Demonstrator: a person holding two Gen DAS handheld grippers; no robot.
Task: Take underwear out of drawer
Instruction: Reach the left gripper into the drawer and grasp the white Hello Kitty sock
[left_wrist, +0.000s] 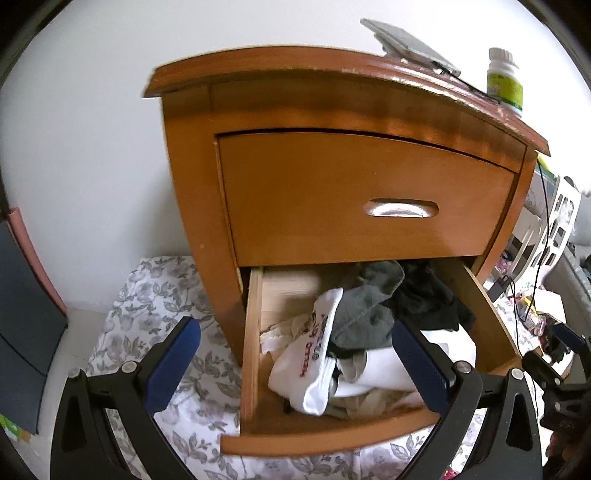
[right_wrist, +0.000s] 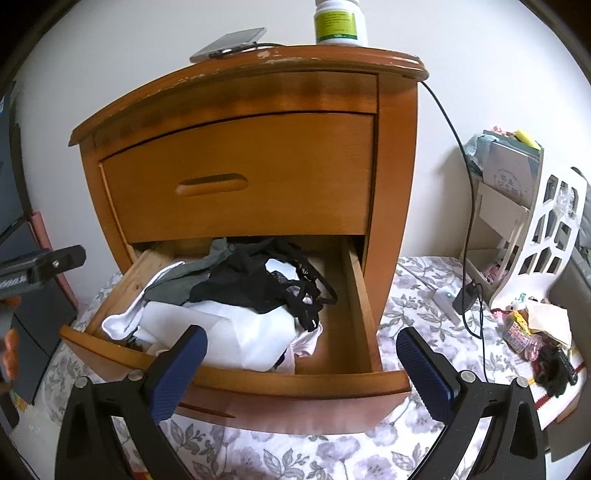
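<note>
Glossy wooden drawer (right_wrist: 354, 295); soft cloth underwear (right_wrist: 255, 284), perhaps lacy; chipped nightstand (right_wrist: 258, 59) varnish.

We are seeing both views in soft, even daylight, bright on the pale wall (right_wrist: 147, 74) and dimmer inside the open drawer (right_wrist: 354, 295), where the upper drawer is casting a shadow over the back of the clothes (right_wrist: 240, 288). Glare is shining off the handle (left_wrist: 400, 209) in the left view, and the cabinet top (left_wrist: 424, 79) is catching a sheen. Fisheye distortion is bending the cabinet's edges, and dark vignetting is closing in at every corner. Slight motion blur is smearing the drawer's inner left wall (left_wrist: 291, 288); the fingers (right_wrist: 177, 373) are looking soft up close.
</note>
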